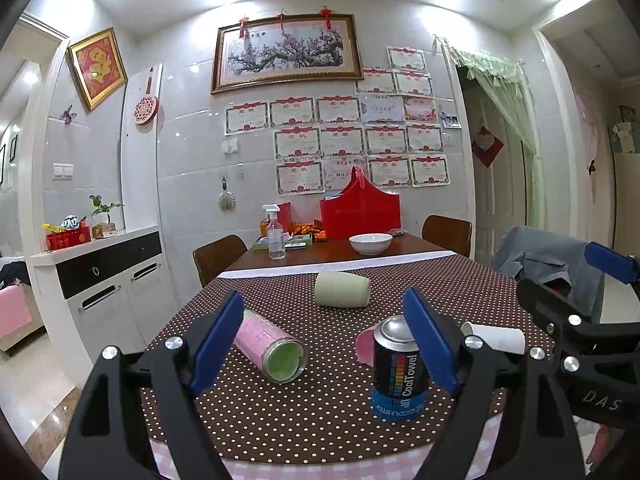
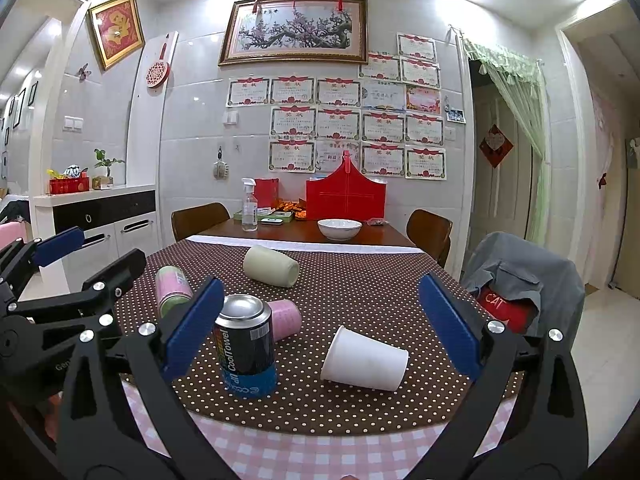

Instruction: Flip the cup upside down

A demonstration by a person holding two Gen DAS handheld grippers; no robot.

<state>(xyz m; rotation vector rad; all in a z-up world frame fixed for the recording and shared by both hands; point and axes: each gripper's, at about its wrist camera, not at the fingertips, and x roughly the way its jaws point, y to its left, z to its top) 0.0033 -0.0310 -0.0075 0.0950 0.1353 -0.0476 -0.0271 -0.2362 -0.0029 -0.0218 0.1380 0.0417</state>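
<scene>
Left tool (image 1: 326, 344) and right tool (image 2: 322, 322): both spread, holding nothing. White paper cup (image 2: 364, 360) lies sideways on worktop (image 2: 360, 292) beside upright CoolTowel can (image 2: 246, 350).

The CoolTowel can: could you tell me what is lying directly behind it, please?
Behind the CoolTowel can lies a pink cup on its side on the dotted cloth. The can covers its near part, so whether they touch cannot be seen.
</scene>
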